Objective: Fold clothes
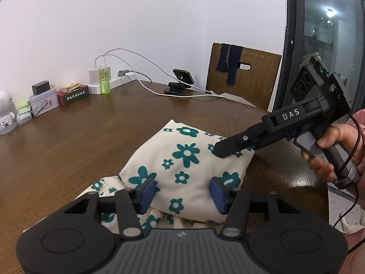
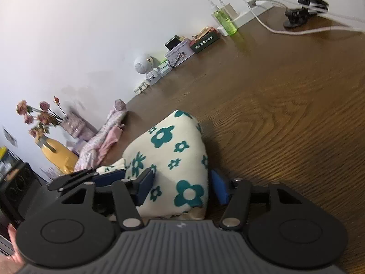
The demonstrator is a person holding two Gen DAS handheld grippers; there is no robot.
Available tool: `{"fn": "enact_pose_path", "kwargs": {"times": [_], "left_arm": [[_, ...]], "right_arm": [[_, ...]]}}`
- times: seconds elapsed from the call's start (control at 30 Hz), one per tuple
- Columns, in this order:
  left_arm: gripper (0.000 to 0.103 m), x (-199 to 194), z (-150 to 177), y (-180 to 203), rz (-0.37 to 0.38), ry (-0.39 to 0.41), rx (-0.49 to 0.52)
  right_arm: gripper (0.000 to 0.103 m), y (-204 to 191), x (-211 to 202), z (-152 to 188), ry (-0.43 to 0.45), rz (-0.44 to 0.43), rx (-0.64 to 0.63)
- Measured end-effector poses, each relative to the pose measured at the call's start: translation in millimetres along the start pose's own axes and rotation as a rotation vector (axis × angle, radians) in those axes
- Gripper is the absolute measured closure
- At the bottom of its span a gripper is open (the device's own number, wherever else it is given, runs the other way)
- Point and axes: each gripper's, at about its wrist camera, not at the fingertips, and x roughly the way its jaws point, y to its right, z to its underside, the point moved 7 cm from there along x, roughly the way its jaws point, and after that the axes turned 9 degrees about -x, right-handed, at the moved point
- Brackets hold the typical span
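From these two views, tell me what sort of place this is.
Probably a room in a home: a wooden table against a white wall, a power strip with chargers, small tins and boxes, a vase of flowers, and a floral garment being folded.

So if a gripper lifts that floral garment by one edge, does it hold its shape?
Probably not. The floral garment sags in soft, puffy folds, so it likely flops and unfolds. It looks light; pushed across the wooden table, it would probably bunch.
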Motion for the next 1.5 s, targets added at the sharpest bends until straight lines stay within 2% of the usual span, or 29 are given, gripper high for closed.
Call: {"fn": "enact_pose_path", "kwargs": {"times": [0.1, 0.23, 0.37, 0.57, 0.73, 0.9, 0.97, 1.1, 1.23, 1.37, 1.5], "left_arm": [[0.05, 0, 0, -1, 0.002, 0.003, -0.007], [0.05, -1, 0, -1, 0.002, 0.008, -0.016], [0.049, -7, -4, 2, -0.001, 0.017, -0.001], [0.05, -13, 0, 4, -0.016, 0.0, 0.048], [0.05, -14, 3, -3, -0.035, -0.003, 0.04], [0.05, -19, 5, -12, -0.056, 0.009, 0.014], [0.05, -19, 7, -18, -0.067, 0.001, -0.003], [0.051, -12, 15, -24, -0.061, -0.046, -0.031], [0.051, -11, 23, -26, -0.04, -0.071, -0.042], [0.051, -33, 28, -35, -0.05, -0.026, -0.051], [0.051, -64, 33, -60, -0.106, 0.029, -0.096]], "right_arm": [[0.051, 0, 4, 2, 0.016, -0.023, 0.048], [0.069, 1, 7, 6, 0.024, -0.021, 0.09], [0.074, -12, 2, -1, 0.04, 0.021, 0.018], [0.074, -45, -10, -27, 0.03, 0.207, -0.273], [0.075, -78, -17, -44, 0.007, 0.426, -0.598], [0.075, -117, -4, -36, -0.026, 0.626, -0.963], [0.075, -131, 6, -27, -0.04, 0.673, -1.078], [0.075, -160, 25, -8, -0.053, 0.72, -1.234], [0.075, -182, 42, 10, -0.083, 0.673, -1.307], [0.074, -197, 53, 28, -0.122, 0.601, -1.325], [0.074, -201, 61, 40, -0.149, 0.55, -1.31]]}}
